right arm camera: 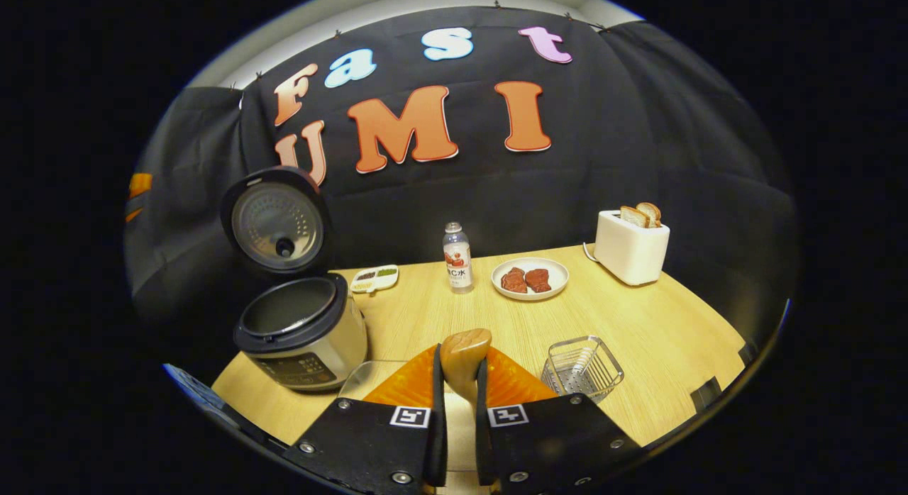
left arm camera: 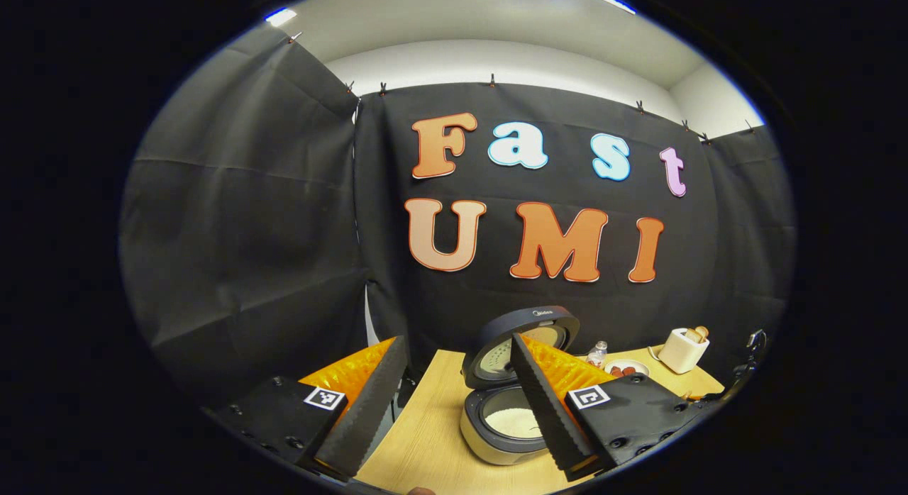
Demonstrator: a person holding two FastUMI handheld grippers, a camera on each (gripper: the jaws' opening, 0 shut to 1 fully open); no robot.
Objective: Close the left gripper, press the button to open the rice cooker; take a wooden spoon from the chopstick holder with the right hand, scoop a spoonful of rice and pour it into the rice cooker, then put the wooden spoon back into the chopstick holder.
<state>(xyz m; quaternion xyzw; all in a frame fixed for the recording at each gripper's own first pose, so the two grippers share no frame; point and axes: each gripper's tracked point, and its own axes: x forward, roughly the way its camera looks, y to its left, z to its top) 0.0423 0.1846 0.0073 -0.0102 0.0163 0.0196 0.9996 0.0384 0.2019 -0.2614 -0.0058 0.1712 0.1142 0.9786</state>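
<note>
Right gripper view puts the wooden surface point(right arm camera: 638, 318) in front of you, with the rice cooker point(right arm camera: 301, 339) at its left end, lid point(right arm camera: 277, 222) swung fully up and the inner pot open. In the left gripper view you can see white rice lying in the pot of that rice cooker point(left arm camera: 507, 427). Your right gripper point(right arm camera: 460, 381) is clenched on the wooden spoon point(right arm camera: 464, 353), both fingers pressing its neck, the rounded end poking forward. The wire chopstick holder point(right arm camera: 583, 371) stands just beside it to the right, empty as far as you can see. Your left gripper point(left arm camera: 454, 403) hangs released, fingers wide apart, above the cooker. I judge the return to the holder is what remains, and the risks lie there: come in tilted and the spoon could catch the wire rim and tip the light basket, or release too high and it could bounce out onto the surface. A clear container edge point(right arm camera: 369, 378) sits close by your left finger; a sideways swing could knock it. Its contents are hidden behind the gripper, and you cannot tell whether the spoon's bowl carries any grains.
</note>
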